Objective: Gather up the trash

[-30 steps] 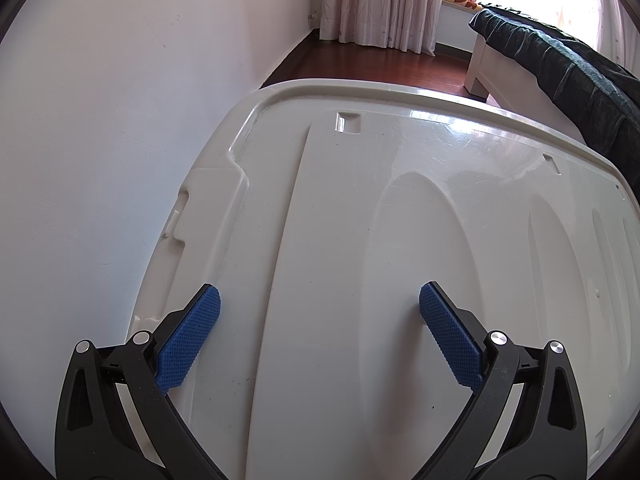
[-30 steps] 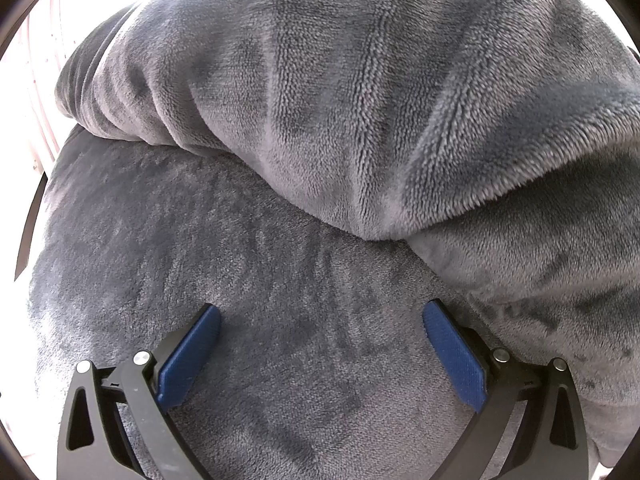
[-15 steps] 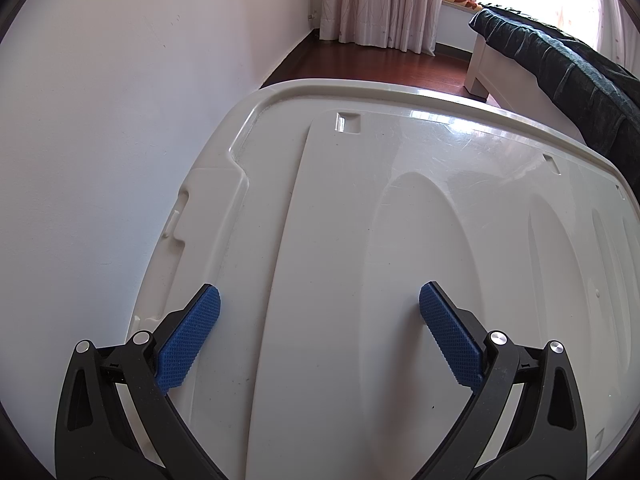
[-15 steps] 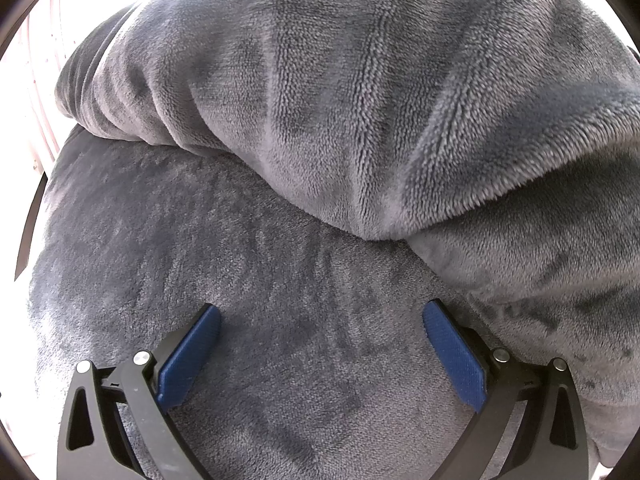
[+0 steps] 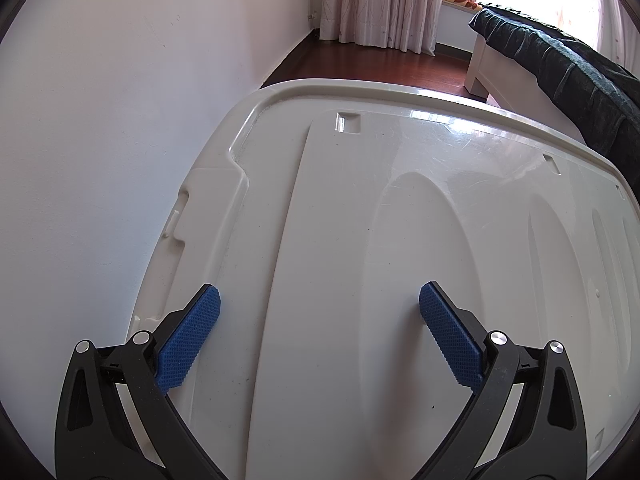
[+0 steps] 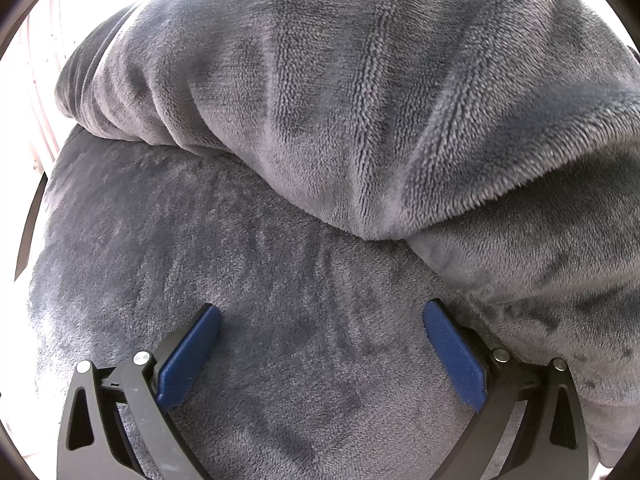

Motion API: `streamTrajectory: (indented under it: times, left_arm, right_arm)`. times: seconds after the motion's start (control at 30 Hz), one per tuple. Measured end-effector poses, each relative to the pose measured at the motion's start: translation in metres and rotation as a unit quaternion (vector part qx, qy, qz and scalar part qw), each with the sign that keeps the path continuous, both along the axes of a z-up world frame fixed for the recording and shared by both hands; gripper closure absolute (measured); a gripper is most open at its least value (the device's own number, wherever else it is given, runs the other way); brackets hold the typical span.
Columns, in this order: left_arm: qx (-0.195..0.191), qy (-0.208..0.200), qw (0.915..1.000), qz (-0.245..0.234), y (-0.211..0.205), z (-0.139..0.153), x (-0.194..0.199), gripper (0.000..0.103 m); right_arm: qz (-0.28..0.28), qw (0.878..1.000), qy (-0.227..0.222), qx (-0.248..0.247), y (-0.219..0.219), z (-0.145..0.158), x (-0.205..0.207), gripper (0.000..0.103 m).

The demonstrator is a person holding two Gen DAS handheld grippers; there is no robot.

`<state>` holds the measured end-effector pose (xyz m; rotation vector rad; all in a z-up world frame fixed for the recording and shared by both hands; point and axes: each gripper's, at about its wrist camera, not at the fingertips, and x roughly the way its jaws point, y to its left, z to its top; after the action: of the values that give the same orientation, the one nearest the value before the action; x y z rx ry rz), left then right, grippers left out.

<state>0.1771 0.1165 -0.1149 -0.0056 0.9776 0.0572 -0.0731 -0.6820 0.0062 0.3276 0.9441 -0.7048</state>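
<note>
Your left gripper (image 5: 320, 312) hangs spread over the glossy white plastic bin lid (image 5: 380, 220). Your right gripper (image 6: 320, 328), also spread, faces plush grey fleece blanket (image 6: 340, 100). No trash shows near either.

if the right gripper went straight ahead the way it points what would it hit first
Most likely the grey fleece blanket: it fills the right wrist view, with the open right gripper already close over it. Its raised fold lies just ahead, though depth is unclear.

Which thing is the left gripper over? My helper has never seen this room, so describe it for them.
Start at the plain white wall running to the curtains. Beside it, between wall and dark-covered bed, lies a large glossy cream plastic lid under the open left gripper. Moulded oval recesses and a raised rim set it apart.
</note>
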Motion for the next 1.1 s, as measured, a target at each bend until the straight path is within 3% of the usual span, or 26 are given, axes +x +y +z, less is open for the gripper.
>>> streamTrajectory:
  times: [1.1]
  left_arm:
    - [0.000, 0.000, 1.0000, 0.000, -0.0001, -0.0001, 0.0003, 0.006]
  right_arm:
    - [0.000, 1.000, 0.000, 0.000, -0.0002, -0.0002, 0.0001, 0.004]
